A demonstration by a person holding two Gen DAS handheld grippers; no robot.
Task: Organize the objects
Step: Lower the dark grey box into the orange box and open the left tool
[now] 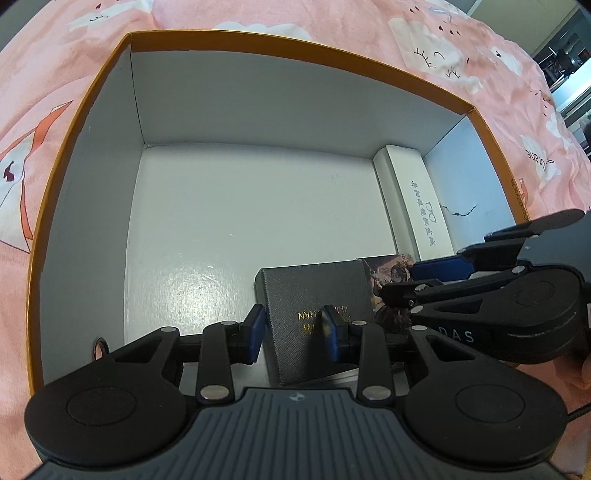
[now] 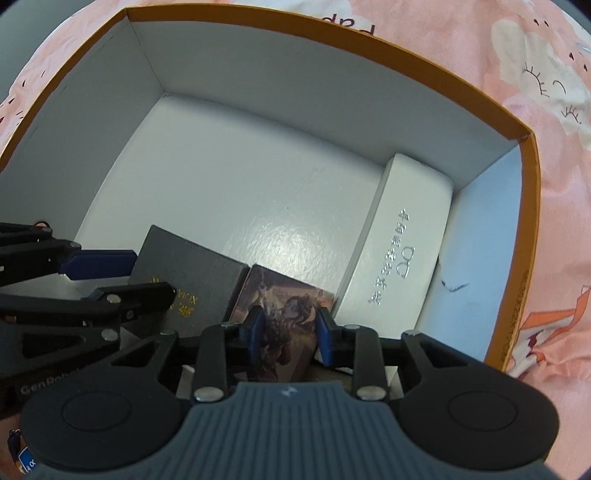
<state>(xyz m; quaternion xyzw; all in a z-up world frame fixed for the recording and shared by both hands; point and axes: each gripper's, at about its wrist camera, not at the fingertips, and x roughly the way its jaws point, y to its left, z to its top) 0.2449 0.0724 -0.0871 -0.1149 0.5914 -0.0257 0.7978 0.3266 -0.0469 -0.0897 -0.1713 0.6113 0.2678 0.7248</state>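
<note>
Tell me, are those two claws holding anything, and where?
Unclear. Left gripper straddles the dark grey box, right gripper the illustrated box; contact isn't visible.

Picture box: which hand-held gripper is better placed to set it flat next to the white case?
Right. The right hand-held gripper already straddles the picture box, right beside the white case. The left hand-held gripper straddles the dark grey box, farther from the case.

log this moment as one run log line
left claw: open around grey box | right claw: open around picture box | white case: at right wall | all inside orange box
</note>
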